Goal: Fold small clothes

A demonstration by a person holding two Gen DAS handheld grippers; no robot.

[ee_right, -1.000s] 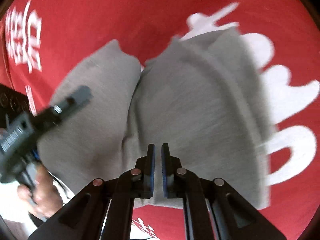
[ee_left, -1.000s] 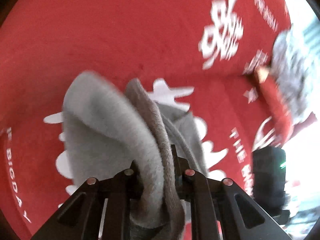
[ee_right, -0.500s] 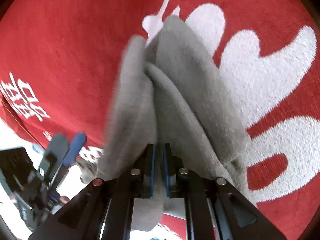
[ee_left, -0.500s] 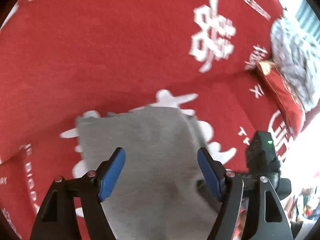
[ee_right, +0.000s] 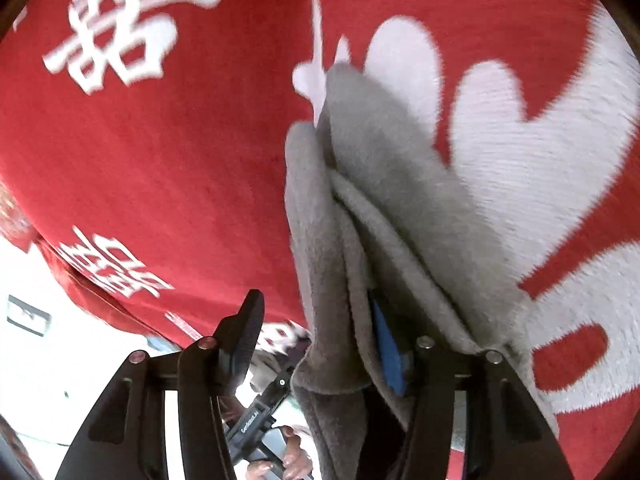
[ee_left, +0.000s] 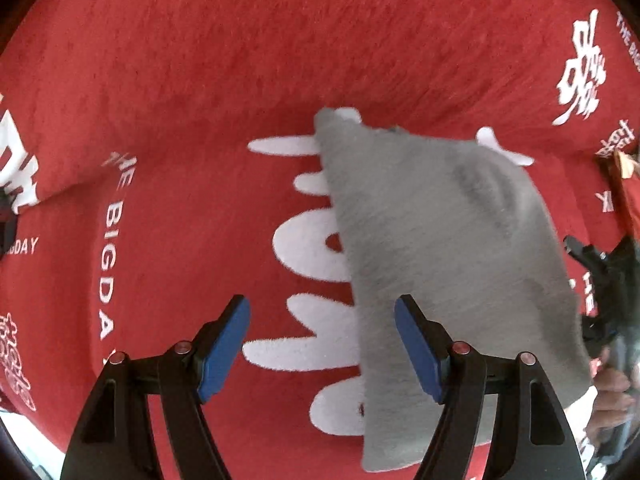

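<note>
Since 0.5 s ago the right gripper has let its fingers spread, where they were pinched together on the cloth, and the left gripper has drifted left, so the gray garment now sits mostly to the right of its view.

The garment lies on the red blanket, over the big white lettering. From the left wrist it looks flat and folded, a tapering gray panel. The left gripper hangs above it with both blue pads wide apart and nothing between them; the right pad overlaps the garment's left edge in the view, but I cannot tell whether it touches.

From the right wrist the near edge shows about 3 stacked layers bunched upward. The right gripper's fingers are parted, yet the cloth drapes over the right finger, hiding most of its blue pad.

The likely trouble: if the right gripper pulls back while cloth hangs on that finger, it may drag the top layers and undo the fold. The fleecy fabric looks clingy, which would make this worse.

Around: white Chinese characters on the blanket, and the person's hand low in the right view. Nothing blocks the garment itself.
</note>
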